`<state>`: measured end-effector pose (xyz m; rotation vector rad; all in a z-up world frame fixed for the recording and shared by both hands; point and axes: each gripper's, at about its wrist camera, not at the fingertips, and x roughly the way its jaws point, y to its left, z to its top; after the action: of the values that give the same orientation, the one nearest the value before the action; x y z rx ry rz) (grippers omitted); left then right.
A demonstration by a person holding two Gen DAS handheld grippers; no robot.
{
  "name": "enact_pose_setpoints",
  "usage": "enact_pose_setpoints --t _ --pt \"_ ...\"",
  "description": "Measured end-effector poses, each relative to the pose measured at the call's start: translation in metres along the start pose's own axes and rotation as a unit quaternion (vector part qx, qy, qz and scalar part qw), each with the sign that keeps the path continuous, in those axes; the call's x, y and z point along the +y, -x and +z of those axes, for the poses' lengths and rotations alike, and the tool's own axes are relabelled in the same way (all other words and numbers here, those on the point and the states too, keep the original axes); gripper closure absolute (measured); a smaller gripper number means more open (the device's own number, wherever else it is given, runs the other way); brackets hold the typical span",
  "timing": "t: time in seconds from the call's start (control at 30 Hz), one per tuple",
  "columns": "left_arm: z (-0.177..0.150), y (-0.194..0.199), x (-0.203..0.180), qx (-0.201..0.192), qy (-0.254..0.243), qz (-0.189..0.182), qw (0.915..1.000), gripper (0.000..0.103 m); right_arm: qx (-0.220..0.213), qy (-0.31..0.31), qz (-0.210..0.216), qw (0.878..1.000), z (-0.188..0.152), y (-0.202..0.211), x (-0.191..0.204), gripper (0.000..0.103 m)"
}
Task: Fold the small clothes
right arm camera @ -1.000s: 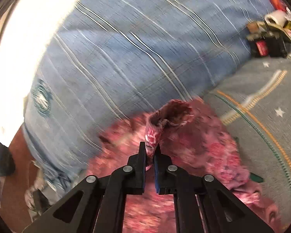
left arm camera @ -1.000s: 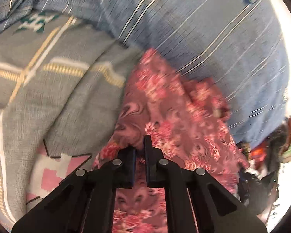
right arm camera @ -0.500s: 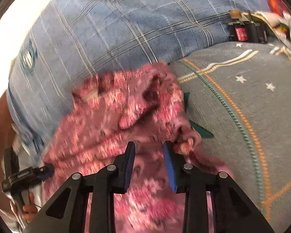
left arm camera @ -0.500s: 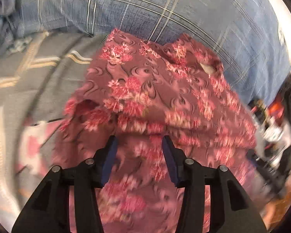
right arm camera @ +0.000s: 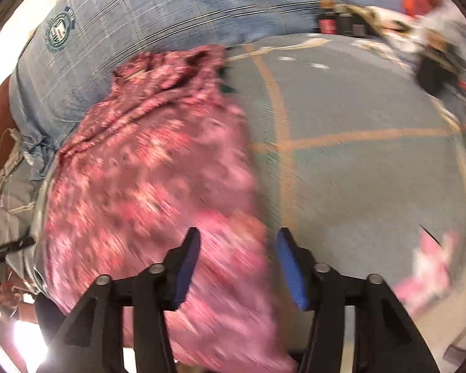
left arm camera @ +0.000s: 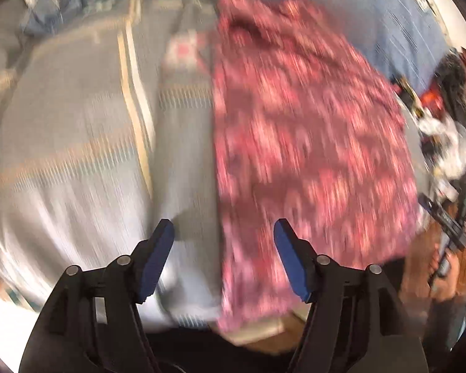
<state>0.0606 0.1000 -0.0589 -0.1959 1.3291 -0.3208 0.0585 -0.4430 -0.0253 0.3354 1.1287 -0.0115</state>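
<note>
We see a grey patterned blanket (left arm camera: 87,161) as the surface; the red floral garment (left arm camera: 301,143) lies at three o'clock, a blue checked cloth (right arm camera: 158,18) at twelve.

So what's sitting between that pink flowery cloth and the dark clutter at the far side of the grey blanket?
Only bare grey blanket lies between the flowery cloth and the clutter, as the right wrist view shows.
</note>
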Motion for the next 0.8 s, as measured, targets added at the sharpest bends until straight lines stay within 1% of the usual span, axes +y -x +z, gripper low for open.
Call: enact_pose_setpoints --t 0.07,0.13,0.2,0.3,0.37,0.43,0.47,0.5,0.53,0.57,0.6,0.63,0.67,0.7,0.73,0.77,0.8 --pt "-0.025 -0.009 -0.005 0.016 0.001 -0.015 0.9998 0.037 0.001 -0.014 0.009 1.0 -0.017 0.006 -0.013 0.044" --pt "-0.049 -0.018 -0.012 0.029 -0.003 -0.018 0.9994 0.035 0.013 -0.028 0.023 0.999 -0.033 0.007 -0.023 0.044" --pt "-0.065 -0.017 -0.021 0.008 -0.023 -0.003 0.9997 0.032 0.025 -0.029 0.033 0.999 -0.046 0.005 -0.026 0.044" --pt "-0.072 -0.02 -0.029 0.005 -0.03 0.013 0.9994 0.031 0.045 -0.023 0.059 0.997 -0.061 -0.003 -0.022 0.043" --pt "-0.074 -0.021 -0.033 0.002 -0.034 0.014 0.9993 0.031 0.046 -0.006 0.072 0.996 -0.065 -0.004 -0.015 0.043" --pt "-0.077 -0.024 -0.035 0.007 -0.035 0.008 0.9993 0.031 0.047 0.008 0.093 0.994 -0.068 -0.004 -0.011 0.043" --pt "-0.079 -0.027 -0.036 0.018 -0.032 -0.009 0.9993 0.031 0.05 0.012 0.102 0.993 -0.069 -0.005 -0.009 0.043" --pt "-0.083 -0.028 -0.035 0.025 -0.03 -0.022 0.999 0.039 0.052 0.019 0.102 0.993 -0.069 -0.006 -0.006 0.043" --pt "-0.085 -0.032 -0.034 0.032 -0.025 -0.029 0.9987 0.053 0.052 0.027 0.1 0.993 -0.069 -0.006 -0.004 0.043" --pt "-0.086 -0.035 -0.033 0.037 -0.023 -0.027 0.9987 0.058 0.054 0.034 0.102 0.993 -0.069 -0.007 -0.002 0.043" --pt "-0.087 -0.038 -0.029 0.041 -0.02 -0.027 0.9986 0.064 0.057 0.04 0.105 0.992 -0.07 -0.007 -0.001 0.046" --pt "-0.087 -0.04 -0.024 0.044 -0.011 -0.033 0.9984 0.07 0.06 0.044 0.109 0.991 -0.07 -0.008 -0.001 0.051" --pt "-0.086 -0.043 -0.018 0.048 0.007 -0.044 0.9978 0.073 0.066 0.05 0.112 0.99 -0.071 -0.01 0.001 0.062" --pt "-0.086 -0.044 -0.014 0.048 0.016 -0.049 0.9975 0.08 0.07 0.055 0.111 0.99 -0.073 -0.012 0.002 0.072" --pt "-0.086 -0.044 -0.011 0.048 0.022 -0.049 0.9974 0.09 0.077 0.064 0.104 0.989 -0.074 -0.014 0.003 0.092" --pt "-0.087 -0.044 -0.007 0.05 0.027 -0.052 0.9971 0.092 0.081 0.069 0.104 0.989 -0.075 -0.015 0.003 0.094" --pt "-0.088 -0.041 -0.004 0.049 0.033 -0.061 0.9964 0.095 0.077 0.072 0.108 0.989 -0.077 -0.013 0.004 0.094"
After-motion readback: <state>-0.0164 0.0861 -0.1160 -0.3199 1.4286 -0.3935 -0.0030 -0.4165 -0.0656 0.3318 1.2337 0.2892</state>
